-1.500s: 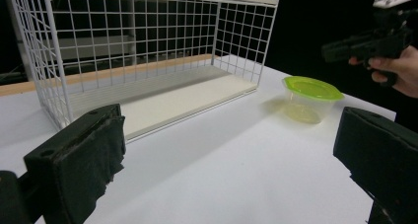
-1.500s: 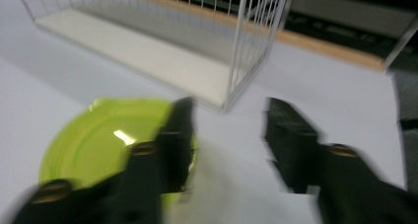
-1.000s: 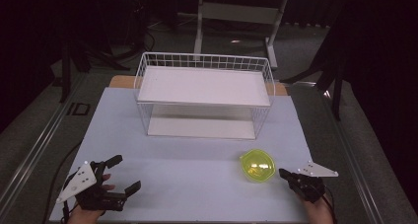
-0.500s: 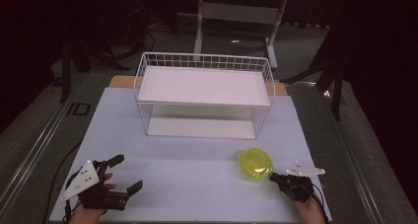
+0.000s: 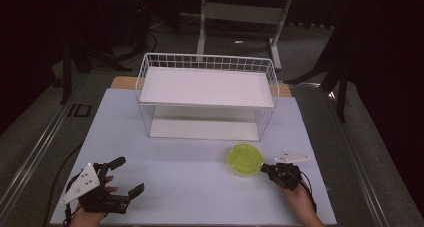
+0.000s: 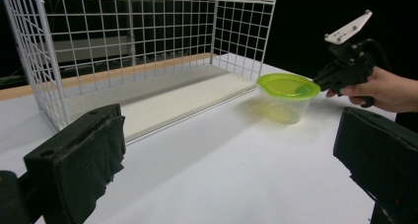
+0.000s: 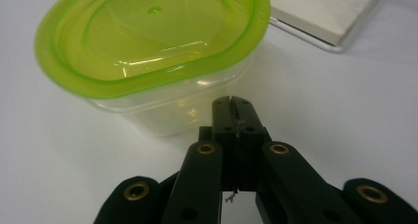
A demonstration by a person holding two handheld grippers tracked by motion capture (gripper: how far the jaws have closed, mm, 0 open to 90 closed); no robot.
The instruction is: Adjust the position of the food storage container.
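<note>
A dim lab or recording studio: a white-topped bench (image 5: 200,187) stands lit among dark surroundings, with grey carpet, a floor rail at 9 o'clock, black stand legs (image 5: 90,57) at 11 o'clock and a pale metal frame (image 5: 240,17) at 12 o'clock.

Lidded container (image 5: 245,159) on table (image 5: 190,187), before wire rack (image 5: 207,94), right gripper (image 5: 267,169) just right
</note>
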